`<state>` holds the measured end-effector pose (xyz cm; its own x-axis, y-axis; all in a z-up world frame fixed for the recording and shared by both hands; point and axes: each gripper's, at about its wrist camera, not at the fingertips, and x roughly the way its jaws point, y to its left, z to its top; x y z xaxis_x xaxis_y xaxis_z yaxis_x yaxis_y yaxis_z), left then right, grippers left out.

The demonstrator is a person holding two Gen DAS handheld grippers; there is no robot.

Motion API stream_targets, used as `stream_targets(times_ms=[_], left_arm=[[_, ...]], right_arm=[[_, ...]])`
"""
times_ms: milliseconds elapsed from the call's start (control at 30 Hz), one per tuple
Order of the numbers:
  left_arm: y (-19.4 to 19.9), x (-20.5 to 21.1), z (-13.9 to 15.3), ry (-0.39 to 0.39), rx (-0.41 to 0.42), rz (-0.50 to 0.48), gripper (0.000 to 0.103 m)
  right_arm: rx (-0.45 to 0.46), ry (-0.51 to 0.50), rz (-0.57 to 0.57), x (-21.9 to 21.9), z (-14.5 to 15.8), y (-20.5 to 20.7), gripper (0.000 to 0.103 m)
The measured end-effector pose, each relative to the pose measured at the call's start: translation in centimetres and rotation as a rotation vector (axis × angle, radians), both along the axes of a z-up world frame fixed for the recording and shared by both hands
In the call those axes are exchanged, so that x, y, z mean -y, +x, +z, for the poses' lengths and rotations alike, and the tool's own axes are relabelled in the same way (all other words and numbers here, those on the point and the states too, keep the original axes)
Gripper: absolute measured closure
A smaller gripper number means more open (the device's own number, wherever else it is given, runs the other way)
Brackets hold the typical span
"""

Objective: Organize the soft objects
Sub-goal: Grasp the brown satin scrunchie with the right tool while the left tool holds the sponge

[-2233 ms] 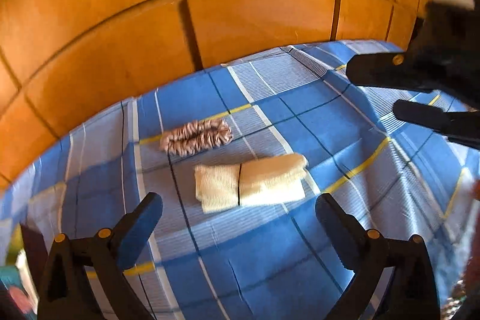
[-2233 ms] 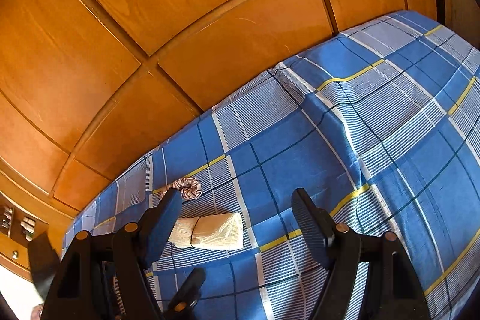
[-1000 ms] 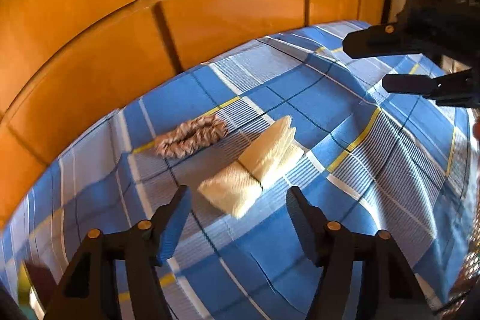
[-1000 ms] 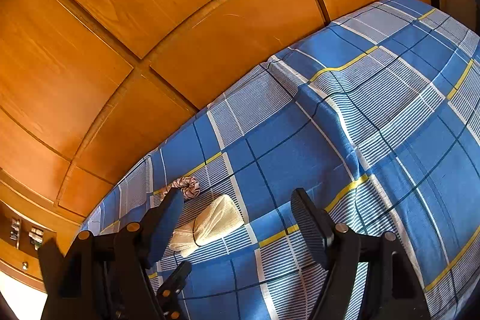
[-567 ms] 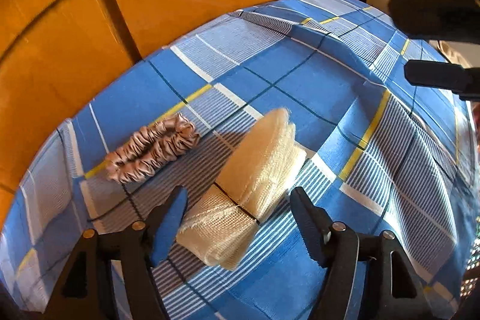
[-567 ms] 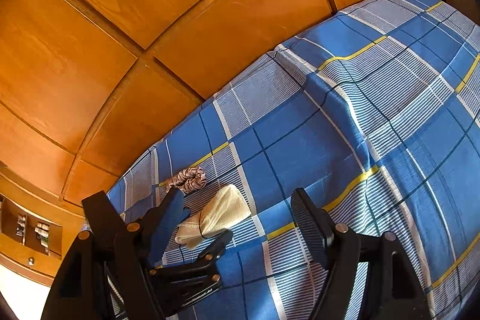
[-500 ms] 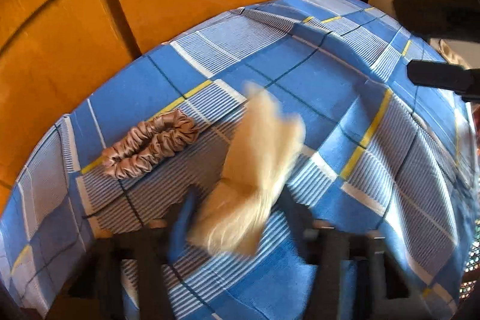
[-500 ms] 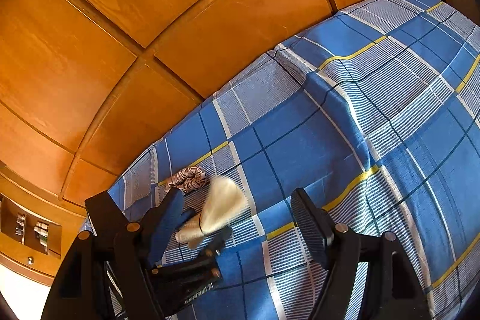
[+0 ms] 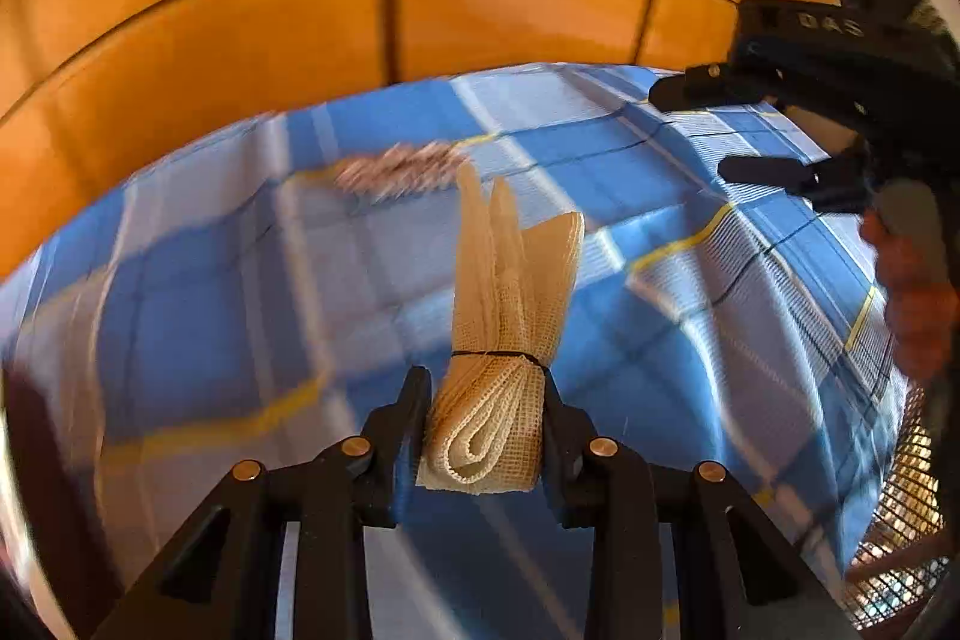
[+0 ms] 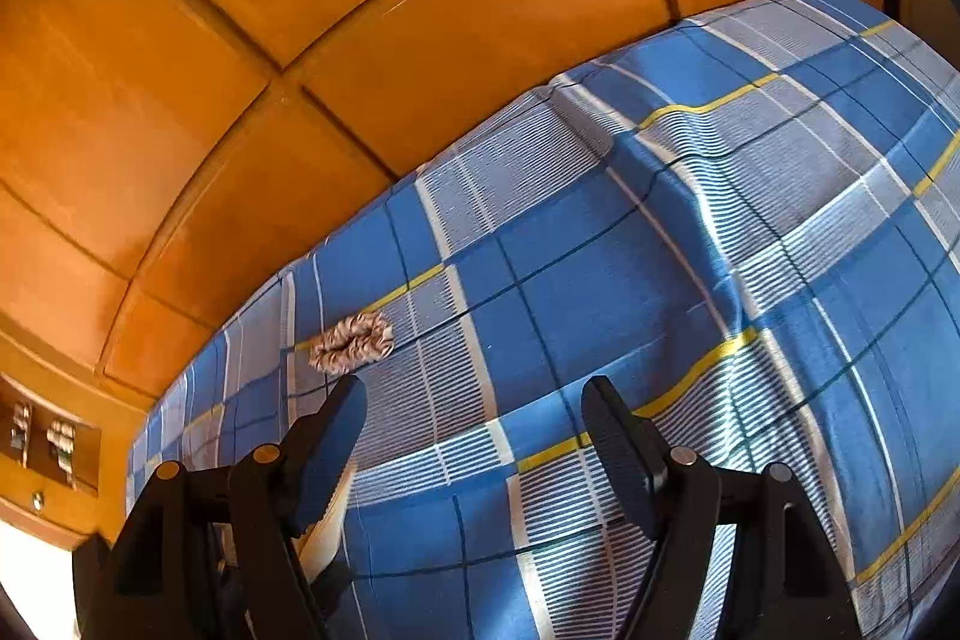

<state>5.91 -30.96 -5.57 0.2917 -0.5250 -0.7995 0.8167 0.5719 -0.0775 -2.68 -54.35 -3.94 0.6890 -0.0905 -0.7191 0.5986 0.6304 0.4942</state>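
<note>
Left wrist view shows my left gripper (image 9: pixel 485 421) clenched on the lower end of the mesh roll (image 9: pixel 505 334), the cream bundle tied by a thin black band. Its fingers (image 9: pixel 401 421) have just been closing, and the roll sits squeezed between them at the lower centre of the frame, its free end pointing up toward the middle. I judge it lifted off the bed (image 9: pixel 198 316), since the checked cover behind it is blurred while the roll stays sharp.

At the upper right of that frame my right gripper (image 9: pixel 729 130) hangs over the bed with its fingers apart and nothing between them. A hand (image 9: pixel 918 304) shows below it at the right edge. At the lower right corner a bit of wire mesh (image 9: pixel 900 520) peeks in; I cannot tell what it belongs to.

Right wrist view confirms the spread fingers, empty, low in the frame. The scrunchie (image 10: pixel 352 342) lies on the cover at centre left, just above the tip of the left-hand finger, untouched. A sliver of the cream roll shows at the lower left.

As I read it, the job is barely begun: one soft item is picked up but not yet put anywhere, and the scrunchie remains to be collected. No clear destination shows.
</note>
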Motion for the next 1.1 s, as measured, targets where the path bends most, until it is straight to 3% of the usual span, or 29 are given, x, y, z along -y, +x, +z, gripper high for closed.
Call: stream_targets(times_ms=[133, 333, 733, 867, 1033, 1067, 1100], left_arm=[[-1.1, -4.0, -1.0, -0.023, -0.044, 0.074, 0.070], [-1.8, -7.4, -2.1, -0.042, -0.071, 0.100, 0.070], [-1.7, -8.7, -2.7, -0.111, -0.109, 0.113, 0.070], [-1.4, -8.8, -2.7, -0.125, -0.137, 0.120, 0.069], [-1.2, -9.1, -2.7, -0.135, -0.154, 0.129, 0.069], [-1.2, -9.1, -2.7, -0.134, -0.154, 0.131, 0.069], [-1.2, -8.9, -2.7, -0.132, -0.152, 0.133, 0.069]], right_arm=[[-0.026, -0.031, 0.119, -1.9, -0.5, 1.8, 0.027], [-0.111, -0.163, 0.310, -6.3, -1.0, 5.0, 0.030], [-0.328, -0.581, 0.598, -9.5, -2.2, 16.5, 0.030], [-0.386, -0.630, 0.684, -9.4, -3.3, 18.8, 0.030], [-0.436, -0.617, 0.726, -8.6, -4.9, 20.8, 0.031], [-0.433, -0.601, 0.728, -8.3, -5.1, 20.9, 0.034], [-0.409, -0.567, 0.735, -8.2, -5.0, 20.9, 0.054]])
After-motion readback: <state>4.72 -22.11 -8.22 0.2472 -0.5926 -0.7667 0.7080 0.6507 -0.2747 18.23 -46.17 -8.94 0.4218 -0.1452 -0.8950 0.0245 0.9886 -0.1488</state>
